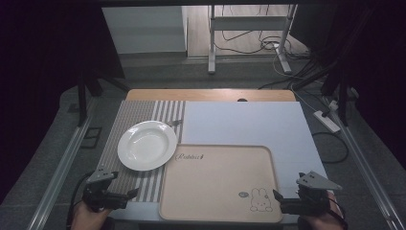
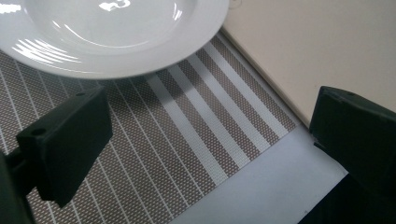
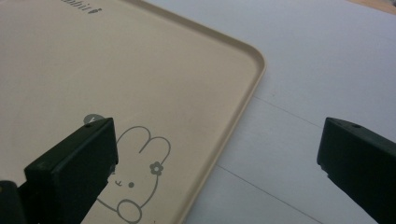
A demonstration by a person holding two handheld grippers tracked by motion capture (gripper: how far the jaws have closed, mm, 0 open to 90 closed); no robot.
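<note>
A white plate [image 1: 147,145] rests empty on a brown-and-white striped placemat [image 1: 139,112] at the table's left. A beige tray [image 1: 218,179] with a rabbit drawing [image 1: 261,200] lies to its right, near the front edge, with nothing on it. My left gripper [image 1: 130,195] hovers open over the placemat's near corner, just short of the plate [image 2: 112,32]; its fingers [image 2: 70,140] hold nothing. My right gripper [image 1: 277,197] is open at the tray's near right corner, its jaws straddling the tray rim [image 3: 247,98] beside the rabbit [image 3: 135,172].
A white sheet [image 1: 239,122] covers the wooden table [image 1: 210,94] under the tray and mat. A small metal utensil end [image 1: 175,122] pokes out behind the plate. On the floor, a power strip [image 1: 328,120] lies at the right and a stand's legs [image 1: 249,43] rise beyond the table.
</note>
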